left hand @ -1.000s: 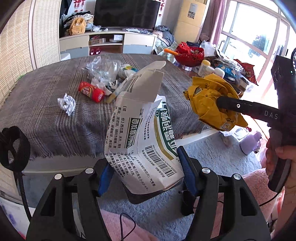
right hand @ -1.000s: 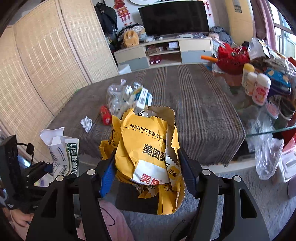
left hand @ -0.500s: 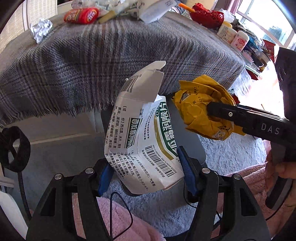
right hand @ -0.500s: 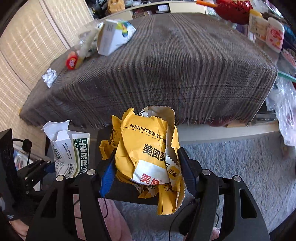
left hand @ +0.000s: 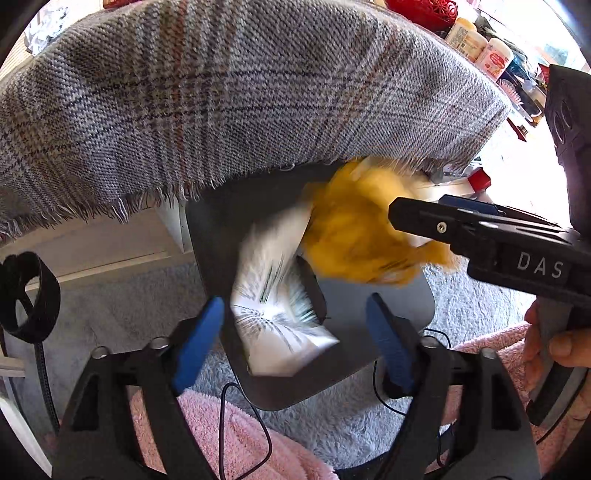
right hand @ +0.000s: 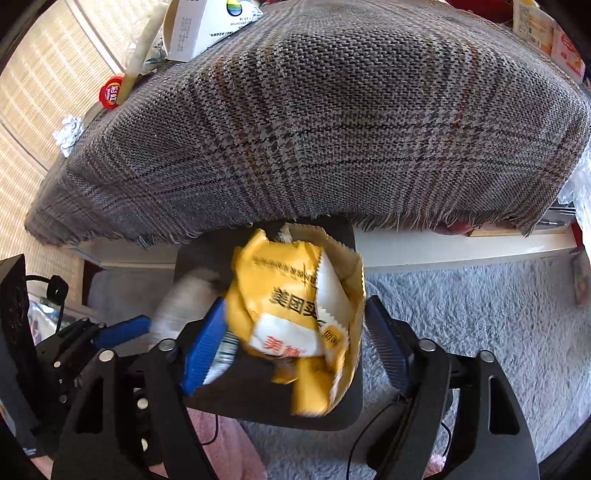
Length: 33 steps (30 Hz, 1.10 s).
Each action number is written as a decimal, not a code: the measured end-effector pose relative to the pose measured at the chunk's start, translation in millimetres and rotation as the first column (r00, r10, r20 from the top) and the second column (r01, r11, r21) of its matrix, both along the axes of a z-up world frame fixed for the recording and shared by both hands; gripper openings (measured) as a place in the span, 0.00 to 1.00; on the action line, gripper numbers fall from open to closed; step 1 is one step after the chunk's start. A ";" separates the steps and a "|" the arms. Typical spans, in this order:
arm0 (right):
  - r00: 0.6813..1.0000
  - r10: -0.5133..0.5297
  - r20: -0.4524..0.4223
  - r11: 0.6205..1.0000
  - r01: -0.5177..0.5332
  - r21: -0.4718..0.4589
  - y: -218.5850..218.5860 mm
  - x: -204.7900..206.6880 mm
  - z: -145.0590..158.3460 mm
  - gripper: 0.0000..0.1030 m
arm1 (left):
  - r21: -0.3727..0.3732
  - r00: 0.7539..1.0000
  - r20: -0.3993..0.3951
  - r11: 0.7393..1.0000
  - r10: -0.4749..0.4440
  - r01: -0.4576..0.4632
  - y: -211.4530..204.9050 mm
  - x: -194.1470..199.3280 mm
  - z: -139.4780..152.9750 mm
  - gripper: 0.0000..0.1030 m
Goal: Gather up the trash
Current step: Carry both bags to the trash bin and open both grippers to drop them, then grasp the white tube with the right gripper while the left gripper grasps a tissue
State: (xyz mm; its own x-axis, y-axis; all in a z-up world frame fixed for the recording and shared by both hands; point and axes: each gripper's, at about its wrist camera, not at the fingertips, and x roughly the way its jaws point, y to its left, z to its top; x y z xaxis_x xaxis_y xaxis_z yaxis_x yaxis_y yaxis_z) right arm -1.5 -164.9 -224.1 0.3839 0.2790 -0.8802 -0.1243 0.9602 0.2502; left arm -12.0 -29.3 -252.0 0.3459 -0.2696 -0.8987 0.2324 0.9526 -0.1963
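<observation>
Release time over the dark bin (left hand: 388,306), which sits on the grey carpet just below the fringed edge of the plaid-covered bench (left hand: 236,96). The left tongs (left hand: 295,332) have just been opening, and the white printed carton (left hand: 273,295) is a blur between the blue pads, clear of both and dropping into the bin's mouth. The right tongs (right hand: 295,336) have just been opening as well; the crumpled yellow paper bag (right hand: 295,317) sits loose between the spread pads, the right pad plainly clear of it, and it tips down toward the same opening.

To do this step well, as I read it: hold both tongs steady above the bin, keep them spread, and let each piece fall free before lifting away. The yellow bag is bulky and its lower flap hangs near the bin's near rim, so a snag or a spill onto the carpet looks like the risk. A small shake should free it.

Count check: one carton and one yellow bag going in, two pieces. Up on the bench, beyond the bin, there is more to fetch: one red-capped container (right hand: 110,92), one ball of crumpled foil (right hand: 68,131), one white box (right hand: 207,26) lying beside some clear wrapping. One bin, two tongs, one bare hand (left hand: 554,350) on the right handle.
</observation>
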 end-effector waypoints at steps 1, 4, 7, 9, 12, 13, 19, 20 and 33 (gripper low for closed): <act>1.000 0.000 0.003 1.000 0.000 -0.001 0.7 -0.6 1.4 0.80 | 0.003 1.000 0.003 1.000 0.002 -0.002 1.9 0.1 1.3 0.79; 1.000 -0.013 0.011 1.000 0.013 -0.005 -0.2 2.5 6.3 0.84 | 0.017 1.000 0.009 1.000 0.008 -0.008 5.8 0.7 6.7 0.84; 0.999 -0.035 0.016 0.999 0.035 -0.003 -4.7 3.8 13.9 0.87 | 0.034 1.000 0.028 0.999 0.013 -0.014 13.6 -1.2 16.3 0.87; 0.998 -0.059 0.021 0.998 0.058 0.021 -15.5 7.3 15.6 0.89 | 0.044 0.998 0.053 0.999 0.021 -0.023 23.2 -3.9 25.7 0.89; 0.996 -0.083 0.041 0.995 0.080 0.052 -26.7 6.9 28.7 0.94 | 0.048 0.995 0.083 0.997 0.055 -0.059 37.8 -6.3 38.5 0.92; 0.995 -0.084 0.053 0.995 0.081 0.056 -28.5 7.0 34.9 0.95 | 0.043 0.993 0.091 0.996 0.073 -0.077 46.4 -7.0 44.0 0.92; 0.988 -0.083 0.131 0.993 0.070 0.100 -34.9 18.8 82.8 0.96 | 0.032 0.976 0.152 0.986 0.156 -0.162 88.8 -3.4 76.4 0.92; 0.986 -0.078 0.146 0.993 0.063 0.104 -34.1 22.1 90.8 0.96 | 0.032 0.972 0.166 0.984 0.166 -0.173 92.2 0.2 82.0 0.92; 0.963 0.048 0.267 0.990 -0.082 0.117 50.9 78.7 159.5 0.90 | 0.086 0.930 0.301 0.965 0.211 -0.246 145.1 47.2 146.8 0.92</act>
State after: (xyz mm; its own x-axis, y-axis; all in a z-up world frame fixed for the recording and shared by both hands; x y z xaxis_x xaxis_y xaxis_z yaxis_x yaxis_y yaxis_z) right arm 77.2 -114.0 -64.7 0.5739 0.4134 -0.7069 -0.2631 0.9105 0.3189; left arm 35.2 115.8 -105.2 0.6331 -0.0489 -0.7725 0.0349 0.9988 -0.0346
